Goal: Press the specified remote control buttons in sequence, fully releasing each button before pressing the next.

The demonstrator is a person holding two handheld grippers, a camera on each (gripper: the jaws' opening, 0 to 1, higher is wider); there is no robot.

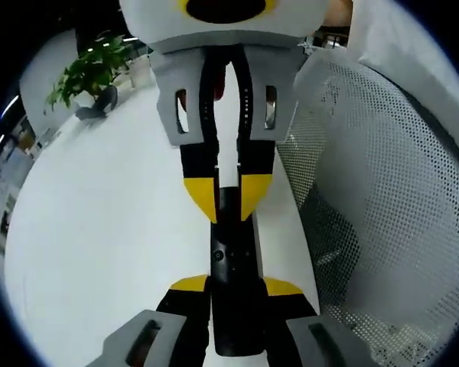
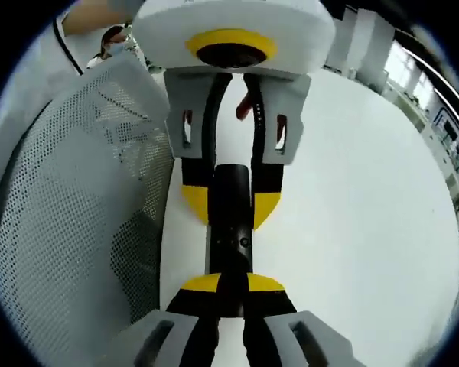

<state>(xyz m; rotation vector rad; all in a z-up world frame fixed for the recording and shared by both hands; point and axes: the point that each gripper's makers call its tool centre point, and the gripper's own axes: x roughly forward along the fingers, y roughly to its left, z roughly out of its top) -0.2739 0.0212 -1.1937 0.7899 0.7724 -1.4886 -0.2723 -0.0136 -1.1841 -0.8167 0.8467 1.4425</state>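
A black remote control (image 1: 231, 275) lies on a white table (image 1: 107, 229), clamped at one end by the left gripper (image 1: 236, 289) rising from 6 o'clock. The right gripper (image 1: 228, 195) reaches down from 12 o'clock, yellow-tipped jaws drawn together at the remote's far end. A white perforated chair back (image 1: 382, 191) stands at 3 o'clock, a potted plant (image 1: 92, 73) at 10 o'clock.

One black remote (image 1: 231, 294), two tongs gripping it end to end (left tongs (image 1: 237, 284), right tongs (image 1: 228, 200)), one potted plant (image 1: 90, 75) at ten o'clock, one mesh chair (image 1: 382, 199), one white surface (image 1: 107, 229).
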